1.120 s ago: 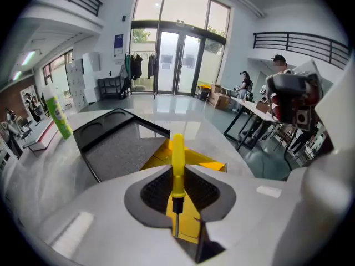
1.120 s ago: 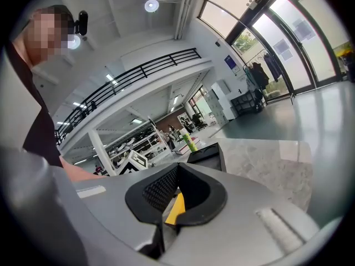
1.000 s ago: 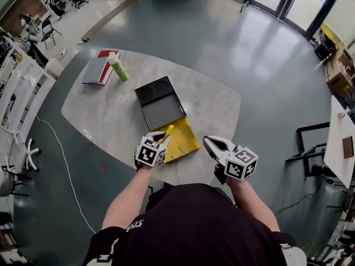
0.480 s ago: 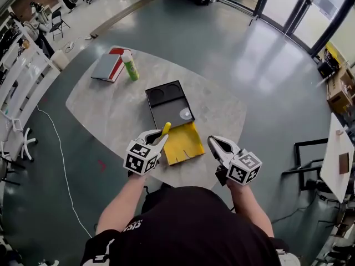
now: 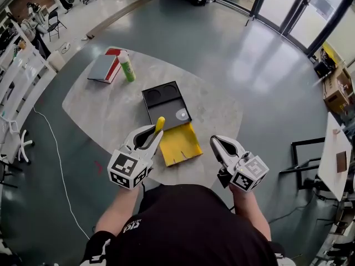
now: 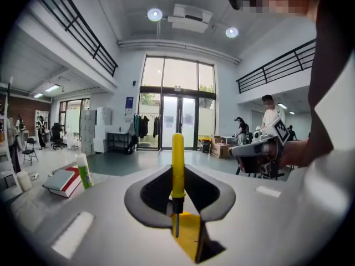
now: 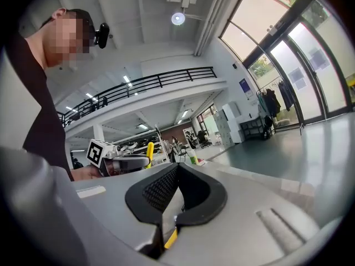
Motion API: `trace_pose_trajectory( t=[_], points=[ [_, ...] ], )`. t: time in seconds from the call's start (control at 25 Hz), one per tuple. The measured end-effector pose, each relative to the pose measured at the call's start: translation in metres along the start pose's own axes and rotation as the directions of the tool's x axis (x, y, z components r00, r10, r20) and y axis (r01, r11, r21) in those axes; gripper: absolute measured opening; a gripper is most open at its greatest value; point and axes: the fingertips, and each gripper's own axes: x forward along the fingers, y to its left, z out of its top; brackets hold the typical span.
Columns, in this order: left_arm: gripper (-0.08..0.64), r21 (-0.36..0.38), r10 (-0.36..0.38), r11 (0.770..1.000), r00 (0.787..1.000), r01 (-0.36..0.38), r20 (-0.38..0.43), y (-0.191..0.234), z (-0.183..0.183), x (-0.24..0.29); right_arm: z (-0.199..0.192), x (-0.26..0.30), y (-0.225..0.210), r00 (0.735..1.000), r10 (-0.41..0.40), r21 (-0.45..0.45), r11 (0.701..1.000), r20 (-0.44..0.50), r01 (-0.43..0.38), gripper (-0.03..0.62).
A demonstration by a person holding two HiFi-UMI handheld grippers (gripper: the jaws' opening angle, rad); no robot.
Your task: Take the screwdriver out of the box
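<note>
A yellow-handled screwdriver (image 5: 160, 124) stands upright between the jaws of my left gripper (image 5: 147, 136), which is shut on the shaft just below the handle. In the left gripper view the screwdriver (image 6: 177, 162) points tip down in my left gripper (image 6: 176, 206). The open box lies on the table beyond it: a black tray (image 5: 161, 108) with its yellow lid (image 5: 178, 143) folded toward me. A small round silver thing (image 5: 182, 115) rests in the tray. My right gripper (image 5: 220, 145) hovers to the right of the lid, shut, with nothing in it.
A green bottle (image 5: 127, 68) and a red and grey book (image 5: 105, 68) sit at the far left of the pale oval table (image 5: 105, 112). Desks and chairs line the left wall. A second table (image 5: 337, 159) stands at the right.
Both grippers have risen off the table. The left one lifted the screwdriver up from over the yellow lid and tilted more level. The right one rose less.
</note>
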Motion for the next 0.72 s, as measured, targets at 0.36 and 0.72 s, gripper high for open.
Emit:
trace_pose_trajectory(
  t=[0.36, 0.72],
  points=[
    [0.066, -0.004, 0.036, 0.999, 0.991, -0.036, 0.128, 0.0, 0.026, -0.015, 0.019, -0.008, 0.005, 0.999, -0.009, -0.053, 0.999, 0.042, 0.011, 0.012],
    [0.066, -0.018, 0.04, 0.999, 0.99, -0.038, 0.133, 0.003, 0.02, -0.012, 0.02, -0.014, -0.001, 0.997, -0.051, -0.074, 0.996, 0.062, 0.055, 0.012]
  ],
)
